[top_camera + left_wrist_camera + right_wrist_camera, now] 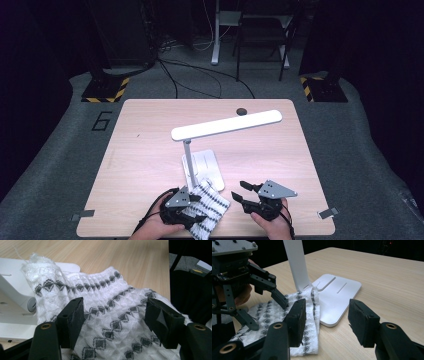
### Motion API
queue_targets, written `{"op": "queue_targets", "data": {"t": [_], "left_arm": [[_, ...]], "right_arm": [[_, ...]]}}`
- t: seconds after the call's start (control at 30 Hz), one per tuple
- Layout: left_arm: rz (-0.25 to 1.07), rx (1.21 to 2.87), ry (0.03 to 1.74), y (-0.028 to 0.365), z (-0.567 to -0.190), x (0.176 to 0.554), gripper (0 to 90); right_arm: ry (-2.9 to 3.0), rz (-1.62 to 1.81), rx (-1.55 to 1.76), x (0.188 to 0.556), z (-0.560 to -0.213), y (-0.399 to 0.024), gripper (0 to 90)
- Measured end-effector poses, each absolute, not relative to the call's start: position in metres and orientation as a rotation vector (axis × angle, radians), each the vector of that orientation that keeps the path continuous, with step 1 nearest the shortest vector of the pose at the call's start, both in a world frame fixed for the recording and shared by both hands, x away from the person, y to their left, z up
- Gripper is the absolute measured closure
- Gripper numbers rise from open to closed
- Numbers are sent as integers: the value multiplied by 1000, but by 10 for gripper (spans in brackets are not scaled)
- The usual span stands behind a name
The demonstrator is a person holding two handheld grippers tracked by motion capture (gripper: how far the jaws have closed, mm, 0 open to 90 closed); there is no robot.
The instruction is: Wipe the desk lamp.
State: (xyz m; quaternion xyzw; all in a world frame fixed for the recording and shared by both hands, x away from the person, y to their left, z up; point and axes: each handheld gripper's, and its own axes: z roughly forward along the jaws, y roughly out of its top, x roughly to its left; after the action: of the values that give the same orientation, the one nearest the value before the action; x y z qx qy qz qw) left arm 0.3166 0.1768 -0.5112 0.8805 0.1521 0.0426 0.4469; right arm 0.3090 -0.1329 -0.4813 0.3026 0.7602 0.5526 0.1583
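Note:
A white cloth [214, 205] with rows of black diamonds lies crumpled at the table's near edge, one end draped against the base [206, 165] of a white desk lamp. My left gripper [200, 209] hovers over the cloth, open, its two pads [72, 320] spread wide above the fabric [112, 315] without pressing it. My right gripper [239, 191] is just right of the cloth, pointing left, open with nothing between its jaws. In the right gripper view [329, 322] its jaws frame the cloth's edge [312, 312] and the lamp base [339, 295], with the left gripper [268, 314] beyond.
The lamp's post [297, 265] rises from the base right behind the cloth, and its long head [227, 125] hangs over the table's middle. A dark round grommet [241, 111] sits near the far edge. The wooden table [150, 150] has bare room left and right.

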Motion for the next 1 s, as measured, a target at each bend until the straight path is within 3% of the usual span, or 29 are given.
{"op": "queue_targets", "data": {"t": [0.5, 1.0], "left_arm": [[97, 2260, 392, 170, -523, 319, 267], [131, 2263, 404, 167, -525, 317, 296]], "right_arm": [[2176, 1579, 862, 310, -481, -133, 486], [2179, 1578, 868, 310, -482, -132, 486]]}}
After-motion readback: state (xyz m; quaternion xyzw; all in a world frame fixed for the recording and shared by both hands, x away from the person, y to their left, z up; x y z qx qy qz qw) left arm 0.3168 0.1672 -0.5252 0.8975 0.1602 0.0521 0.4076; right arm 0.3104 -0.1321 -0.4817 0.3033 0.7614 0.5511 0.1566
